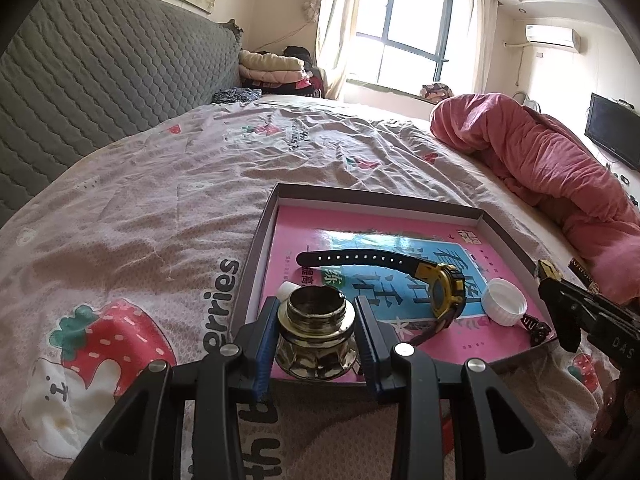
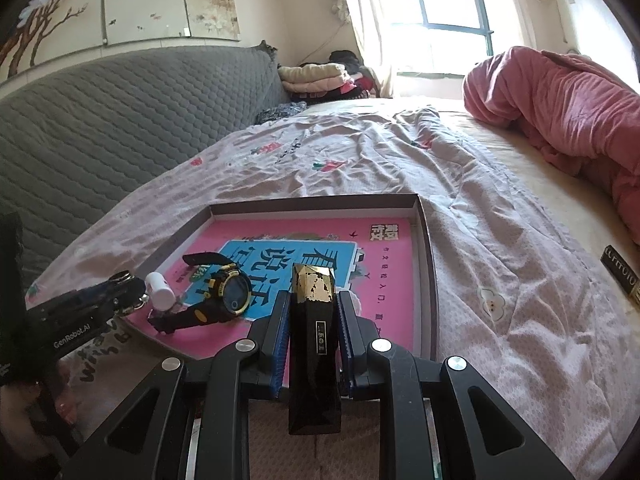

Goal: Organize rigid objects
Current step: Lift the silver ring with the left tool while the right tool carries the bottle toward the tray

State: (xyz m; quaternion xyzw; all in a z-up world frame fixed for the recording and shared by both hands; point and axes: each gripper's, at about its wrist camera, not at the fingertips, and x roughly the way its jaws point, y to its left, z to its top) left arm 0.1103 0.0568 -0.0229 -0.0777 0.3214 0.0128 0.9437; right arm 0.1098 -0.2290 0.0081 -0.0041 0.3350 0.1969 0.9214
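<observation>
Left wrist view: the left gripper (image 1: pixel 316 336) tilts downward over the near edge of a shallow box (image 1: pixel 400 196), its jaws clamped on a brass fitting (image 1: pixel 316 332). Right wrist view: the right gripper (image 2: pixel 312 336) also angles down at the box's near edge, jaws pressed tight on an upright black and gold bar (image 2: pixel 314 344). Inside the box a pink book (image 1: pixel 360 228) carries a yellow watch (image 1: pixel 444 292), a white cap (image 1: pixel 504 300) and a small white bottle (image 2: pixel 160 290). Beyond lie the strawberry-print bedsheet (image 1: pixel 140 200), a pink blanket (image 1: pixel 540 156), a grey headboard (image 1: pixel 100 80) and a bright window (image 1: pixel 404 44).
</observation>
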